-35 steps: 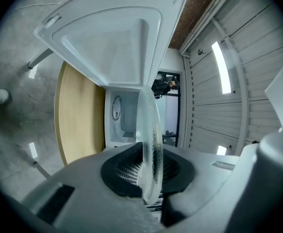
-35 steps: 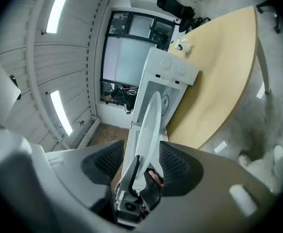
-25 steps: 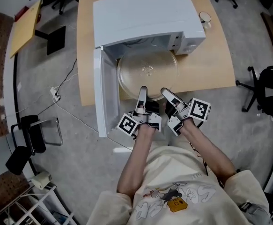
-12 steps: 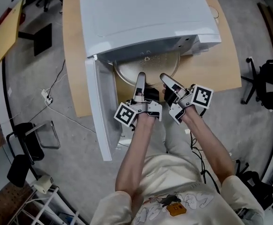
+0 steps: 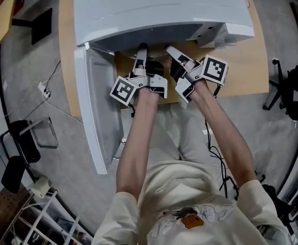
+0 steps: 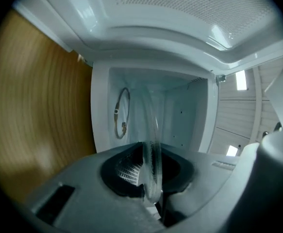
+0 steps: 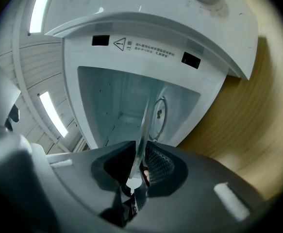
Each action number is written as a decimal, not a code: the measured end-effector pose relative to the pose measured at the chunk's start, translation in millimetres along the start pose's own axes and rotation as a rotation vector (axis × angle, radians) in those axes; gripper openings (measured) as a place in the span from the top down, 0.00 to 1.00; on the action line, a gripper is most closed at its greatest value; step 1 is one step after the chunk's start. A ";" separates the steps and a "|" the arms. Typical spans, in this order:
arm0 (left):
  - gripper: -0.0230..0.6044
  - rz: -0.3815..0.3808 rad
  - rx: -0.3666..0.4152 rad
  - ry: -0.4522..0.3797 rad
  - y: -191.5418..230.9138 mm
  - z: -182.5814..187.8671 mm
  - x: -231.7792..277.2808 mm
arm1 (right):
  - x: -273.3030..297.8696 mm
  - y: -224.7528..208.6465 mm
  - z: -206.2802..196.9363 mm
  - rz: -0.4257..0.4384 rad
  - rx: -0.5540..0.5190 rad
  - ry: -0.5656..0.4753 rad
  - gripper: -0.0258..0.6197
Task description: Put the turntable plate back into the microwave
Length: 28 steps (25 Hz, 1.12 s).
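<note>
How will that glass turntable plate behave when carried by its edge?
Probably stiff: the turntable plate shows a straight edge, no sag. Likely slippery and breakable, being smooth clear glass. Possibly heavy for its size, given the thick rim.

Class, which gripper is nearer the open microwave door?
Left. The left gripper is just beside the door; the right gripper, whose jaws have just been closing on the turntable plate, lies beyond it, farther off.
</note>
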<state>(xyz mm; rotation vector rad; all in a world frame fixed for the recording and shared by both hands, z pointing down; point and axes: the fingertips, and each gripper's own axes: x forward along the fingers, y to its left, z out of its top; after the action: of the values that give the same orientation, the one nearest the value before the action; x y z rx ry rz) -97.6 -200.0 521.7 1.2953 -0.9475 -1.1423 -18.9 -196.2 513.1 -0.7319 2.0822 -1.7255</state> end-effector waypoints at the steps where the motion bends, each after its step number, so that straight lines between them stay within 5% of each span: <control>1: 0.91 -0.001 -0.009 -0.006 2.7 0.7 3.0 | 3.0 -2.4 2.5 0.004 -0.011 0.004 0.85; 22: 0.90 0.046 0.007 0.011 43.7 9.9 20.1 | 15.3 -42.3 20.2 -0.067 0.095 -0.037 0.86; 25: 0.79 0.026 -0.029 0.058 29.2 0.9 18.9 | 16.0 -48.4 27.8 -0.088 0.172 -0.077 0.88; 28: 0.78 0.101 0.025 0.098 35.3 -4.4 4.7 | 17.7 -51.9 31.5 -0.114 0.183 -0.096 0.89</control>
<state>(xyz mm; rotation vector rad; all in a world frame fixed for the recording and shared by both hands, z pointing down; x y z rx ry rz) -89.0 -206.0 556.0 1.2976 -0.9464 -0.9833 -6.7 -238.6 558.4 -0.8727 1.8230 -1.8719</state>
